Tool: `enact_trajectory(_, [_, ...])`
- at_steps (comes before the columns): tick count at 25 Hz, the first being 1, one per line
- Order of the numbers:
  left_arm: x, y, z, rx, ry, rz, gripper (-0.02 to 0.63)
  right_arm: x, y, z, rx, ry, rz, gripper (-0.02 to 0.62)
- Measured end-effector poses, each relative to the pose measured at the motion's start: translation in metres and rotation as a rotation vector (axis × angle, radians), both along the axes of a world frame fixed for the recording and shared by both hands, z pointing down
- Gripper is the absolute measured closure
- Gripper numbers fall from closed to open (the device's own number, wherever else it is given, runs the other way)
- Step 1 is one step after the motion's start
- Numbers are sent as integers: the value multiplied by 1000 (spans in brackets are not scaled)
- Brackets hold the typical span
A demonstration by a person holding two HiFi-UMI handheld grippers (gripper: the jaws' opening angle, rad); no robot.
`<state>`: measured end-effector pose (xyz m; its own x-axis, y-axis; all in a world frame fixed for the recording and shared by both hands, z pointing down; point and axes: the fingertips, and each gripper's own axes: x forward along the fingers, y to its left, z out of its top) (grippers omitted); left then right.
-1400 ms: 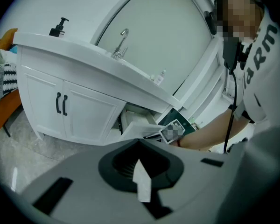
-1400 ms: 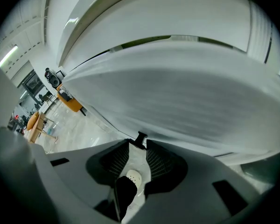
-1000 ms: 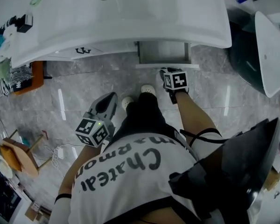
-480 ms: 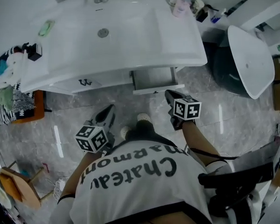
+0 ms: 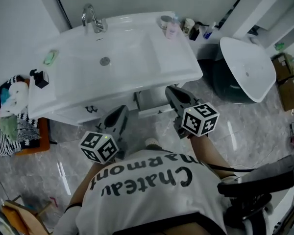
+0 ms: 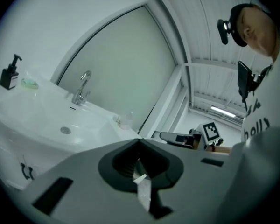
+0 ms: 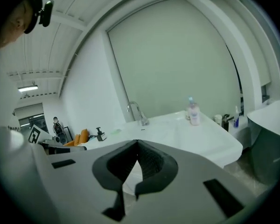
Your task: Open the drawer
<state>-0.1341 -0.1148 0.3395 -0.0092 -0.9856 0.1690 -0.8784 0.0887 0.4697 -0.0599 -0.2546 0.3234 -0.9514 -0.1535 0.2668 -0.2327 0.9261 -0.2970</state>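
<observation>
The drawer (image 5: 148, 103) stands pulled out from under the white counter (image 5: 179, 75). Its front is clear of the cabinet, and it has kept this place during the last second. What has changed is me. A second ago my right gripper (image 5: 170, 91) was low, just at the drawer front, with its fingers apart. Now it is lifted to the height of the counter edge and does not touch the drawer any more. Its fingers have just been closing and are now clenched together, with nothing between them; past them I see only the basin and the faucet (image 7: 136, 111). My left gripper (image 5: 121, 110) has also come up, from beside my leg to just under the counter edge. Its fingers are together too and they carry nothing. Both grippers now point nearly level over the counter, well apart from each other. I judge that the pull is finished and the drawer was let go in the open position, so the task looks done. I see no reason to reach down to it again.
</observation>
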Motion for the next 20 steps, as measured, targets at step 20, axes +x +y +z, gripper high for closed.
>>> enact_trajectory(20, [14, 60, 11, -74, -20, -46, 598, 21, 79, -2, 47, 67, -145, 584])
